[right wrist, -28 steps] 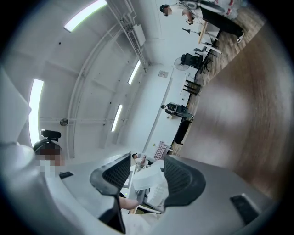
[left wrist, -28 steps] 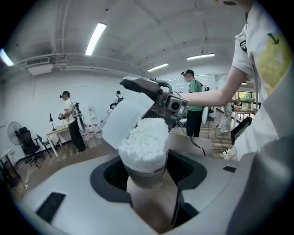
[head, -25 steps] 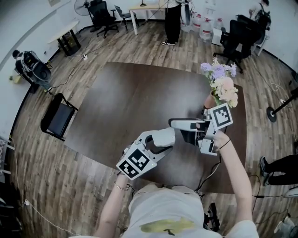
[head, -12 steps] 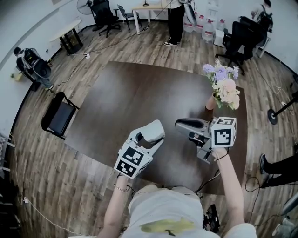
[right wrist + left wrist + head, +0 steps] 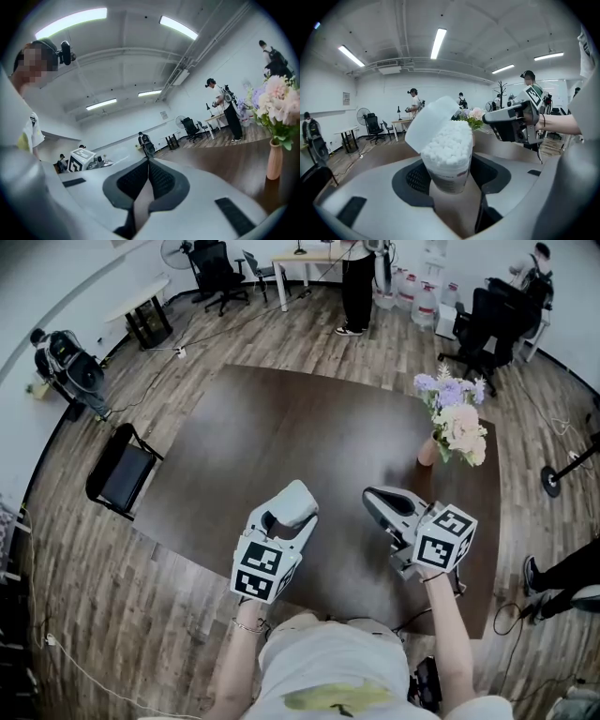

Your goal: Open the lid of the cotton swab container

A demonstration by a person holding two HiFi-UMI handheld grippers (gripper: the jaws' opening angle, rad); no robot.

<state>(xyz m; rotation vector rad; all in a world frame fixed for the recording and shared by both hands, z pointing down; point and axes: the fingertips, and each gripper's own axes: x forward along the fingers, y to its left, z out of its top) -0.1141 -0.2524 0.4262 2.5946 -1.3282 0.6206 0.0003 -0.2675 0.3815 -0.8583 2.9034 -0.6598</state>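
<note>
the cotton swab container is held clamped between the jaws of the left hand-held gripper above the counter, its lid flipped open. the jaws of the right hand-held gripper have just been closed together, with nothing between them.

White-lidded cotton swab container; dark brown table.

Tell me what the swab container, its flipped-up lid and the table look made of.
Cotton swab container: clear or frosted plastic, it seems; the wall looks see-through below the white swabs.
Lid: white matte plastic, judging by its smooth, even surface.
Table: dark brown wood or laminate with a faint sheen; cannot tell which.
</note>
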